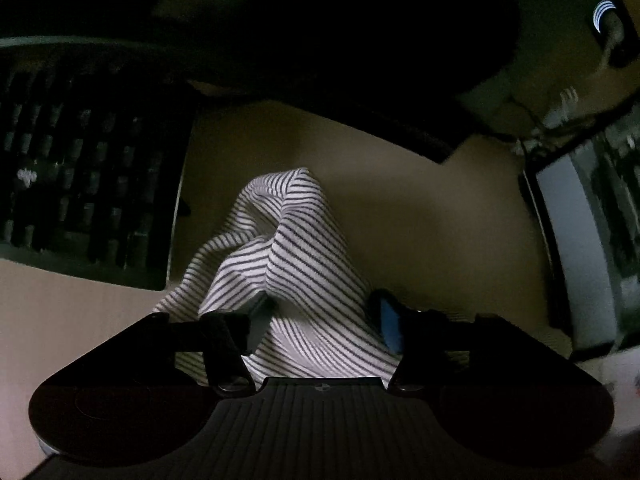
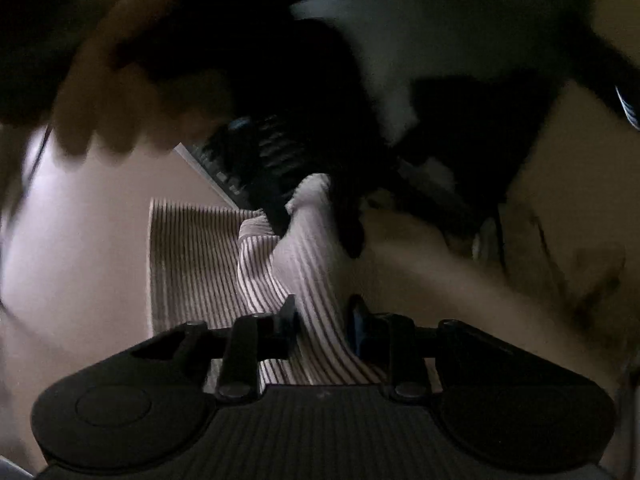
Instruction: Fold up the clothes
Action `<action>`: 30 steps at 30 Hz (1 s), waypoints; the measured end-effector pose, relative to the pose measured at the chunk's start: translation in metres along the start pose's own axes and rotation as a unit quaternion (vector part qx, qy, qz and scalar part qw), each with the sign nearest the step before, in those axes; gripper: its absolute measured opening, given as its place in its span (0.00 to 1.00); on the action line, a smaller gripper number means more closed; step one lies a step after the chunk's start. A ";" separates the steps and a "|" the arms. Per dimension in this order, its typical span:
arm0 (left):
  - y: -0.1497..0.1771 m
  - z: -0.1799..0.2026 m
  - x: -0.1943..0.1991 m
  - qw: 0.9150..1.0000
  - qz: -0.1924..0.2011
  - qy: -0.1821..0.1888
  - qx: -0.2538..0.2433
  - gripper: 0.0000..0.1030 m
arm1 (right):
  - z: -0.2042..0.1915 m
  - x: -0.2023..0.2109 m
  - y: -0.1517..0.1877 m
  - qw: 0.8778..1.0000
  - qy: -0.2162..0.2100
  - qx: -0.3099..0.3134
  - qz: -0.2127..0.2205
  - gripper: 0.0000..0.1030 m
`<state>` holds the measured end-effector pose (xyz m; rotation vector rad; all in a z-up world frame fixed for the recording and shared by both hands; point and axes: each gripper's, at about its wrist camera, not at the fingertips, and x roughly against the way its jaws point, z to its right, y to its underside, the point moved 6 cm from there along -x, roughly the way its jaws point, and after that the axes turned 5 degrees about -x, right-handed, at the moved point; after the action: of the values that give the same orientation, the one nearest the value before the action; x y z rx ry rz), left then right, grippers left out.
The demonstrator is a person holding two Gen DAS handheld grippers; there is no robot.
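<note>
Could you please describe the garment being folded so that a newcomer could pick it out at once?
Start at the pale tabletop, with a dark keyboard on one side. Beside the keyboard, the striped cloth rises in a bunched peak between the left gripper fingers. It is the only soft thing there, white with thin dark stripes.

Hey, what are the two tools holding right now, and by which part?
Both have the striped cloth between their fingers at raised folds; the right tool looks clamped, the left tool's grip is unclear.

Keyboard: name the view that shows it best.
Left wrist view: the keyboard fills the left side, its key rows visible though dim. Right wrist view shows only a blurred strip of it behind the striped cloth.
</note>
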<state>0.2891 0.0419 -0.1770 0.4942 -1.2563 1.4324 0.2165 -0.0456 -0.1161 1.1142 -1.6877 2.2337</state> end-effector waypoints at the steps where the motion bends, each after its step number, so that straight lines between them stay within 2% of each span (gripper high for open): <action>1: 0.002 0.002 0.001 1.000 0.002 -0.007 -0.011 0.57 | 0.009 0.008 -0.002 0.999 -0.013 -0.036 -0.007 0.26; 3: 0.003 0.005 0.002 1.000 0.006 -0.017 -0.020 0.57 | 0.039 0.030 -0.003 0.993 -0.025 -0.117 -0.020 0.26; 5: 0.004 0.008 0.002 0.999 0.011 -0.025 -0.025 0.57 | 0.074 0.056 0.000 0.978 -0.013 -0.207 -0.034 0.26; 7: 0.004 0.011 0.001 0.999 0.016 -0.034 -0.026 0.57 | 0.107 0.075 0.012 0.957 0.022 -0.282 -0.064 0.29; 9: 0.003 0.011 0.002 0.999 0.020 -0.041 -0.021 0.57 | 0.136 0.089 0.030 0.929 0.055 -0.354 -0.096 0.34; 10: 0.003 0.011 0.002 0.999 0.023 -0.044 -0.018 0.57 | 0.149 0.094 0.041 0.909 0.050 -0.400 -0.103 0.49; 12: 0.004 0.011 0.003 0.998 0.028 -0.049 -0.017 0.57 | 0.170 0.100 0.065 0.858 0.020 -0.501 -0.116 0.68; 14: 0.005 0.012 0.004 0.998 0.032 -0.054 -0.019 0.57 | 0.176 0.097 0.087 0.801 -0.028 -0.584 -0.129 0.68; 15: 0.006 0.012 0.004 0.998 0.034 -0.056 -0.020 0.57 | 0.177 0.093 0.095 0.779 -0.046 -0.611 -0.137 0.68; 19: 0.005 0.012 0.005 0.997 0.035 -0.060 -0.023 0.57 | 0.166 0.075 0.109 0.711 -0.088 -0.678 -0.165 0.69; 22: 0.005 0.009 0.006 0.997 0.037 -0.059 -0.027 0.58 | 0.150 0.060 0.118 0.660 -0.120 -0.719 -0.180 0.80; 23: 0.005 0.009 0.005 0.997 0.040 -0.058 -0.031 0.58 | 0.146 0.054 0.121 0.650 -0.125 -0.727 -0.183 0.80; 24: 0.005 0.010 0.003 0.997 0.044 -0.056 -0.037 0.58 | 0.143 0.047 0.123 0.644 -0.127 -0.731 -0.185 0.80; 25: 0.004 0.010 0.001 0.997 0.048 -0.056 -0.038 0.58 | 0.140 0.040 0.125 0.644 -0.129 -0.731 -0.186 0.80; 26: 0.006 0.008 0.000 0.997 0.050 -0.057 -0.031 0.58 | 0.138 0.033 0.126 0.651 -0.130 -0.724 -0.186 0.78; 28: 0.008 0.011 0.001 0.997 0.051 -0.064 -0.017 0.57 | 0.141 0.025 0.124 0.674 -0.122 -0.704 -0.189 0.49; 29: 0.009 0.014 0.002 0.996 0.050 -0.069 -0.015 0.57 | 0.147 0.024 0.122 0.686 -0.120 -0.693 -0.188 0.47; 30: 0.010 0.019 0.002 0.996 0.049 -0.076 -0.023 0.57 | 0.154 0.023 0.119 0.698 -0.120 -0.681 -0.184 0.40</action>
<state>0.2732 0.0281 -0.1725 0.5237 -1.4485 1.4670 0.2128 -0.2309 -0.1787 1.0432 -2.1445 0.2046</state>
